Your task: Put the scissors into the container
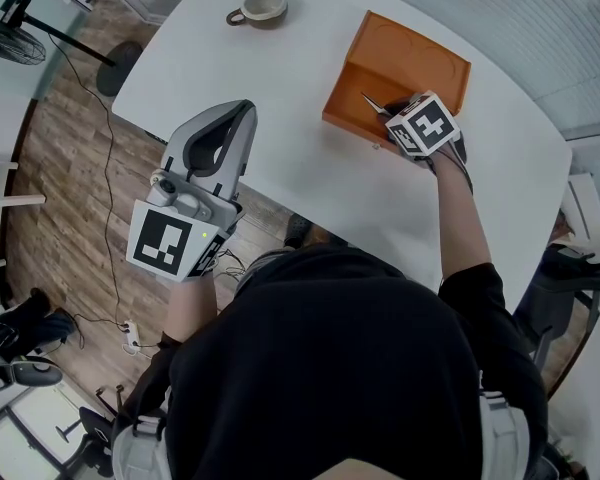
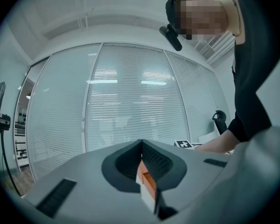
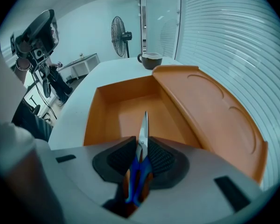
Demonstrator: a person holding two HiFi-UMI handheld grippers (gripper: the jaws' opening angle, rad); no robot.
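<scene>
- We hold the right gripper [image 3: 143, 144] tilted steeply down over the open orange container [image 3: 94, 118], at the far right of the white tabletop [image 1: 280, 98].
- Its fingers are closed on the scissors [image 3: 143, 125], pressing on both sides near the pivot.
- The blue handles sit back between the fingers. The closed blades point forward and down over the inside of the container, and the tip is not touching the bottom.
- The container's lid [image 3: 210, 111] is swung open to the right of the scissors.
- We hold the left gripper [image 1: 242, 113] level at the near left edge of the tabletop, well away from the container.
- Its fingers are pressed together with nothing between them.
- A cup [image 1: 262, 8] stands on the far side of the tabletop, apart from the container.
</scene>
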